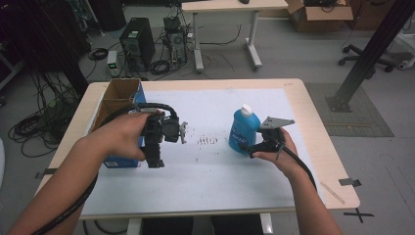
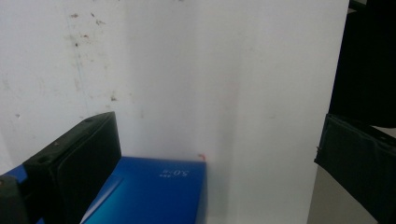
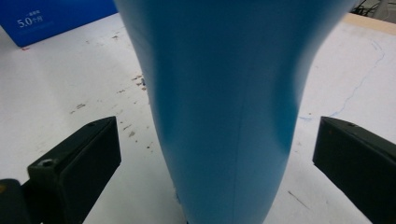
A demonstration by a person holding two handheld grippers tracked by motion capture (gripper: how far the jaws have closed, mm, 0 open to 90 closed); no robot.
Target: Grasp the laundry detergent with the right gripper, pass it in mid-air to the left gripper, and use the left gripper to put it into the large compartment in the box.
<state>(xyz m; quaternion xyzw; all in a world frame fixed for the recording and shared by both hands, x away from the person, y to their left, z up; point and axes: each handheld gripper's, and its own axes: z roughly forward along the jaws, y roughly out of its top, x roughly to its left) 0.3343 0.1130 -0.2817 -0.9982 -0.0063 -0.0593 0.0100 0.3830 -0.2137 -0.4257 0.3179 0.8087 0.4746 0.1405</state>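
Blue plastic, glossy and narrowing in the middle, is the body of the white-capped bottle (image 1: 243,129) that stands upright on the white sheet covering the pale wooden table (image 1: 320,142), right of the table's centre. In the high view the right gripper (image 1: 246,147), black with a grey three-cornered plate on top, is held low at the bottle's near right side, its tip at the base of the bottle. The right gripper view shows the blue bottle (image 3: 224,107) rising between the two black jaws, which stand spread wide, one on each side, with white sheet visible between each jaw and the bottle, so neither touches it. The left gripper (image 1: 155,161) is held well apart from the bottle, over the left part of the sheet, pointing down just beside an open blue-sided cardboard box (image 1: 120,98) that sits at the table's left edge. In the left gripper view its jaws are likewise spread wide with nothing between them, above the white sheet, and a corner of the blue box (image 2: 154,193) with small white print lies beside the left-hand jaw. A patch of dark scuff marks (image 1: 208,141) dots the sheet between the two grippers.
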